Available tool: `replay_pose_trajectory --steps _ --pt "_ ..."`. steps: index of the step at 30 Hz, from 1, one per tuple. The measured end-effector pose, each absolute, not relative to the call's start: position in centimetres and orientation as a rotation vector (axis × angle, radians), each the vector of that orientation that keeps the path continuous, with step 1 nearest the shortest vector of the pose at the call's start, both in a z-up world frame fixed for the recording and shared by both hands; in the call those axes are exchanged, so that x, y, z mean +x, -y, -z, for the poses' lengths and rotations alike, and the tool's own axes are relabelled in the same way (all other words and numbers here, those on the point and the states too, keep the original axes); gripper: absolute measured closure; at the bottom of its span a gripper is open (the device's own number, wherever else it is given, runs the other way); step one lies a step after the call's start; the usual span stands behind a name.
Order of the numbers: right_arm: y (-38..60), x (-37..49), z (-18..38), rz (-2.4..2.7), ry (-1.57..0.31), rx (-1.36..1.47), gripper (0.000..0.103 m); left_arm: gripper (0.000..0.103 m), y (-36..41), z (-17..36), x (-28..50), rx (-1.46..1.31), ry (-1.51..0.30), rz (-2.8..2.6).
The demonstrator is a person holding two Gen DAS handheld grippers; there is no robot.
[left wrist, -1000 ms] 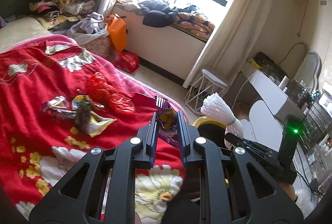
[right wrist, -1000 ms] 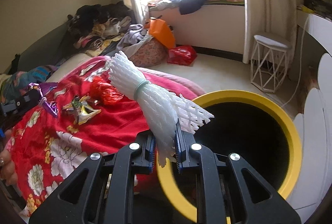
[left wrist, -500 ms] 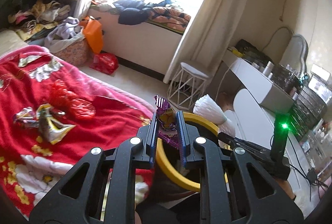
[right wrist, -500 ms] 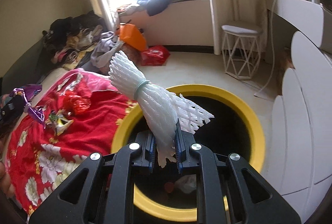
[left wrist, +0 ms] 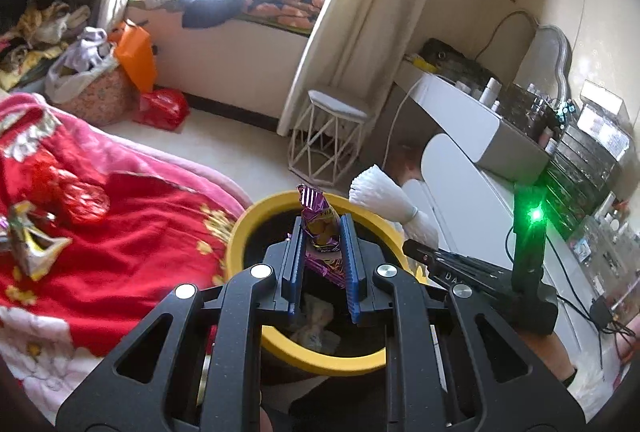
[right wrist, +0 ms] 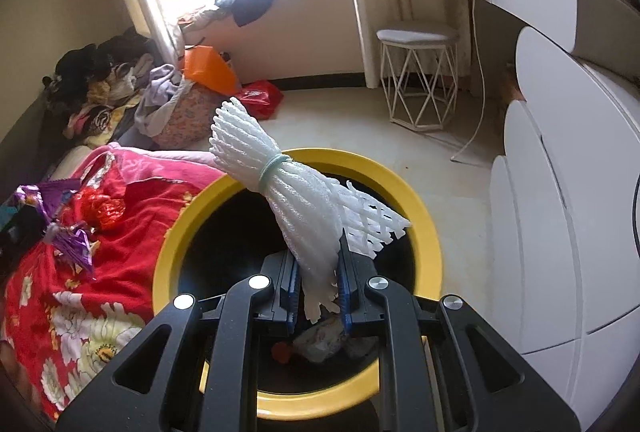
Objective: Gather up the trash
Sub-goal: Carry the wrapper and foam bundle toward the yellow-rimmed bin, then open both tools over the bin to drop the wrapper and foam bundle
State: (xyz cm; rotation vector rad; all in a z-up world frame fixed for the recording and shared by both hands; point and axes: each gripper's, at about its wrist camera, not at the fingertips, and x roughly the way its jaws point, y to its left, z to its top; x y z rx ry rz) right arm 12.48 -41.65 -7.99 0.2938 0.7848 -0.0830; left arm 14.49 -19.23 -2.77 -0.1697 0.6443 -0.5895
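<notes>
— Trash status? Purple wrapper [left wrist: 320, 232] clamped in left gripper [left wrist: 320, 272]; white foam netting [right wrist: 304, 208] clamped in right gripper [right wrist: 318, 292].

— Position change? Carried off red blanket [left wrist: 140, 232]; now above yellow-rimmed bin [right wrist: 424, 232]. Release judged next.

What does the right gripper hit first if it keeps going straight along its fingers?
Probably the trash already lying in the bin: the right gripper, shut on the white foam netting, points down into its open mouth. Depth is unclear.
</notes>
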Motion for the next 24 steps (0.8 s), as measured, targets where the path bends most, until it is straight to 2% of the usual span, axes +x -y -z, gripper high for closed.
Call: replay_pose_trajectory --steps 8,12,14,16,17,18,20,21,22,24 --pt "43.0 12.2 8.8 0.093 -0.809 0.325 0.088 0.090 21.2 5.3 16.6 -0.173 -0.713 0.614" --pt "43.2 12.3 9.0 0.089 -0.817 0.330 0.085 0.090 21.6 6.4 18.1 -0.206 -0.748 0.626" --pt "43.0 12.3 9.0 0.072 -0.819 0.334 0.080 0.087 21.7 6.9 18.9 -0.225 -0.767 0.634" --pt "42.4 12.6 8.9 0.056 -0.825 0.313 0.062 0.064 21.7 7.5 19.3 -0.239 -0.785 0.642" --pt "42.3 12.7 8.9 0.057 -0.824 0.303 0.060 0.044 21.8 7.7 19.2 -0.244 -0.787 0.645" --pt "42.2 12.6 8.9 0.053 -0.820 0.296 0.059 0.034 21.6 7.8 19.1 -0.248 -0.786 0.646" --pt "42.0 12.6 8.9 0.059 -0.818 0.281 0.056 0.029 21.2 7.8 19.1 -0.258 -0.790 0.643" --pt "42.0 12.6 8.9 0.069 -0.817 0.273 0.055 0.020 20.7 7.7 19.0 -0.263 -0.790 0.632" --pt "42.0 12.5 8.9 0.073 -0.816 0.272 0.054 0.016 20.4 7.6 18.8 -0.266 -0.785 0.625" --pt "42.1 12.4 8.9 0.069 -0.810 0.283 0.051 0.012 19.4 7.2 18.2 -0.265 -0.763 0.601"
